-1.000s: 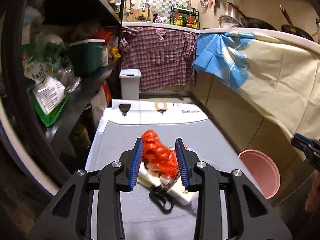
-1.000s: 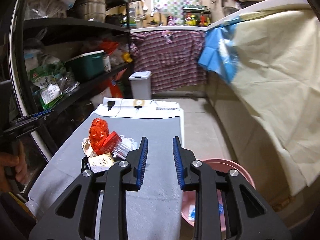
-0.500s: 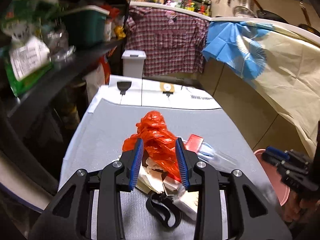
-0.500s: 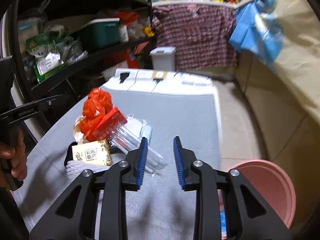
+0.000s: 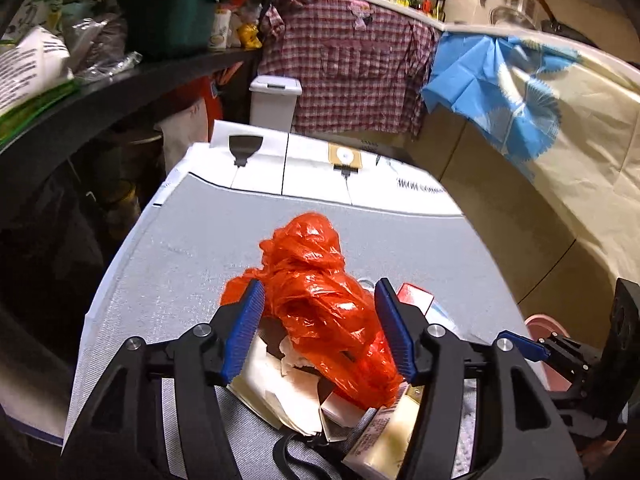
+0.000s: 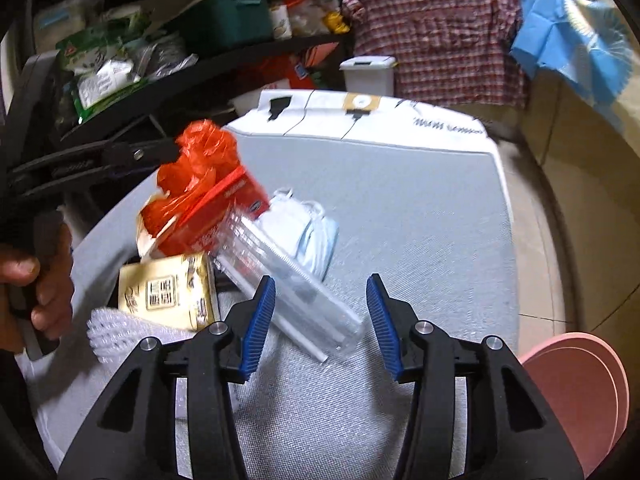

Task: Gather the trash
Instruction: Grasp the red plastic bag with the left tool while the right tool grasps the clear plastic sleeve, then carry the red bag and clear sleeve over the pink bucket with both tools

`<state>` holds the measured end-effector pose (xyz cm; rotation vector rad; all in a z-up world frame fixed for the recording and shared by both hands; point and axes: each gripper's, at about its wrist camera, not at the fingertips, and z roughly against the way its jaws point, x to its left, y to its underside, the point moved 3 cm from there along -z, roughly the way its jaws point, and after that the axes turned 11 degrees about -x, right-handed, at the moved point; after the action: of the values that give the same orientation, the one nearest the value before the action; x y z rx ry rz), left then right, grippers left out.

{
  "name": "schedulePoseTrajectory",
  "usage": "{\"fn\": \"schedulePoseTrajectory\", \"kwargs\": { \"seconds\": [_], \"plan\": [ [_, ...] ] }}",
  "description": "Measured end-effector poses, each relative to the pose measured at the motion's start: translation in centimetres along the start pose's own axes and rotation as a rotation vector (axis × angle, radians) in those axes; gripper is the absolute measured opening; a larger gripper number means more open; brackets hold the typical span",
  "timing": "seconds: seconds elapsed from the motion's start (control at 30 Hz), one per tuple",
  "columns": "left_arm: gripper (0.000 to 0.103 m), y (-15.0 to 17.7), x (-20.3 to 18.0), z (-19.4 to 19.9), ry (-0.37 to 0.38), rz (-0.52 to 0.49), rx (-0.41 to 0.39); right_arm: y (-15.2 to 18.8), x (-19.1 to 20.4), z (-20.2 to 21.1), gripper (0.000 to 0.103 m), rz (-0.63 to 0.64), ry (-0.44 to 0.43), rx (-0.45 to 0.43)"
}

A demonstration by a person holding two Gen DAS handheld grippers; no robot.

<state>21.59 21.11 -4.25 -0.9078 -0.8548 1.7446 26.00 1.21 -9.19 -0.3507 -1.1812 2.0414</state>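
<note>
A pile of trash lies on the grey-covered table (image 5: 192,264). On top is a crumpled orange plastic bag (image 5: 316,300), over paper scraps and a cream carton (image 5: 384,440). My left gripper (image 5: 318,328) straddles the bag; its jaws are opening and the pads stand off it. In the right wrist view a clear plastic pack (image 6: 288,284) juts from the pile beside a red carton (image 6: 224,216) and a white face mask (image 6: 296,232). My right gripper (image 6: 320,320) has the pack's end between its opening jaws, without pressing on it.
A pink basin (image 6: 576,392) sits on the floor right of the table. A white lidded bin (image 5: 276,100) stands beyond the far end. Dark cluttered shelves (image 5: 100,92) run along the left. Cloth-draped counters line the right and the back.
Both grippers have come down and forward onto the pile. Their jaws have widened. The orange bag now lies between the left jaws, the clear pack between the right jaws.
</note>
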Motion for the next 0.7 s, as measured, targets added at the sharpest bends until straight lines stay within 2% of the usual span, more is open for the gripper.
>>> {"fn": "schedulePoseTrajectory", "kwargs": {
  "seconds": [0.07, 0.13, 0.17, 0.23, 0.4, 0.43, 0.47, 0.7],
  "plan": [
    [0.057, 0.3, 0.1, -0.4, -0.008, -0.004, 0.018, 0.0, 0.2, -0.1, 0.048, 0.007, -0.007, 0.004],
    [0.054, 0.7, 0.4, -0.5, -0.017, 0.000, 0.034, 0.1, 0.2, -0.2, 0.044, 0.005, -0.003, 0.014],
    [0.045, 1.1, 0.5, -0.7, -0.022, -0.003, 0.054, 0.1, 0.2, -0.3, 0.041, 0.004, -0.001, 0.020],
    [0.039, 1.6, 0.7, -1.0, -0.036, -0.012, 0.082, 0.2, 0.3, -0.4, 0.029, 0.005, -0.006, 0.032],
    [0.029, 1.5, 1.1, -0.4, -0.041, -0.019, 0.068, 0.1, 0.6, 0.0, 0.008, 0.021, -0.011, 0.034],
    [0.023, 1.4, 1.1, -0.2, -0.041, -0.023, 0.065, 0.1, 0.7, 0.1, 0.005, 0.022, -0.013, 0.033],
    [0.018, 1.3, 1.1, -0.1, -0.042, -0.026, 0.063, 0.0, 0.7, 0.3, 0.003, 0.021, -0.013, 0.029],
    [0.017, 1.0, 0.7, 1.0, -0.058, -0.079, 0.031, -0.5, 0.7, 2.1, 0.001, -0.009, -0.004, -0.002]
  ]
}}
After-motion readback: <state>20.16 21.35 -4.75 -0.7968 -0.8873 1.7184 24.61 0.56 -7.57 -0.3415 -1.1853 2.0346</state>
